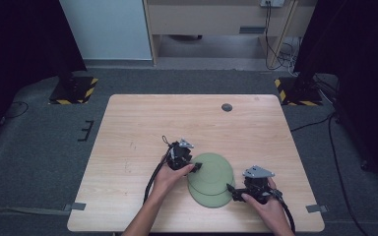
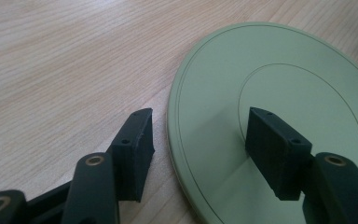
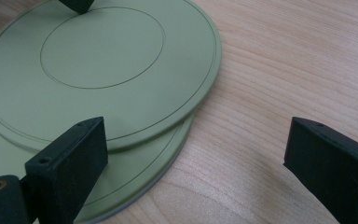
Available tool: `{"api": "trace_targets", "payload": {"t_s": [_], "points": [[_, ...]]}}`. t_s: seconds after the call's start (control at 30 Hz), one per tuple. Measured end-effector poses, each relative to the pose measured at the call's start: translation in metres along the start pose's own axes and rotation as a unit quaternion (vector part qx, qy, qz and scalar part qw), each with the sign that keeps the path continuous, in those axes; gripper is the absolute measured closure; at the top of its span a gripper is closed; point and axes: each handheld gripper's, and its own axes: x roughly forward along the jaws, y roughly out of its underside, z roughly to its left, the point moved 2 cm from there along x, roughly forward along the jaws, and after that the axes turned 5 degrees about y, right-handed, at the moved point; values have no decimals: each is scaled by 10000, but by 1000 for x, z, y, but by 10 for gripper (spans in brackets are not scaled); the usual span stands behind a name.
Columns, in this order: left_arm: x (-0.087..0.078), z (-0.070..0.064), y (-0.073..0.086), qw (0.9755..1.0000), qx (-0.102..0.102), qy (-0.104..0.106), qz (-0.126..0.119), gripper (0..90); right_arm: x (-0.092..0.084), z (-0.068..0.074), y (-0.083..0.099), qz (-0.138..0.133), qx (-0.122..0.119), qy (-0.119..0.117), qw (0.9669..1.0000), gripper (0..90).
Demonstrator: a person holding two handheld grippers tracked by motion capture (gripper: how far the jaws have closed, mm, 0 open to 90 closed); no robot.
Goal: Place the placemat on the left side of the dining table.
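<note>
High view: two green plates, the upper plate point(image 1: 210, 169) lying offset on the lower plate point(image 1: 211, 199), sit near the desk point(image 1: 138, 128) front edge between the left claw point(image 1: 196, 167) and right claw point(image 1: 232, 189).

Left claw view: jaws half-open straddle the upper plate's rim, not yet pinching; squeeze squarely, then lift flat.

Right claw view: jaws wide, empty, beside the lower plate; steady it.

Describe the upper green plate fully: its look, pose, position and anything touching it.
The upper green plate is a round, flat, matte pale-green disc, plastic by its look, with thin concentric rings scribed near the rim and centre. It lies level on a second green plate, shifted so that one's edge shows. The left gripper straddles its rim, jaws open, one pad over the plate; whether it touches is unclear.
</note>
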Motion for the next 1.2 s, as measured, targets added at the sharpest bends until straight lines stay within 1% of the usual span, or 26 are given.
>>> {"api": "trace_targets", "payload": {"t_s": [0.17,0.27,0.4,0.5,0.6,0.67,0.8,0.9,1.03,1.1,1.17,1.2], "points": [[0,3,1,9999,-103,114,-10,411,1,-1,0,18,-12,17,10000,56],[1,6,3,9994,-268,227,-74,413,1,0,1,15,8,29,10000,55],[0,6,4,9993,-248,256,-86,416,2,0,1,14,16,31,10000,52],[0,7,4,9990,-293,342,-76,439,2,0,1,18,27,29,10000,47],[1,7,4,9983,-360,437,-118,469,2,-1,1,10,9,40,10000,43],[0,8,5,9981,-375,466,-127,481,2,-1,1,9,2,44,10000,40],[0,7,4,9980,-409,457,-122,490,3,-1,1,15,-14,49,10000,31],[-1,6,3,9983,-387,422,-103,499,3,-1,1,12,-25,61,10000,24],[-4,3,0,9983,-397,378,-219,512,3,-1,1,18,-33,69,10000,16],[-9,2,-2,9974,-461,421,-363,529,3,-1,1,26,-1,74,10000,13],[-14,0,-5,9967,-451,478,-471,565,3,-1,1,30,-10,74,10000,10],[-16,-1,-6,9966,-433,490,-494,565,3,-1,1,30,-10,74,10000,10]]}}
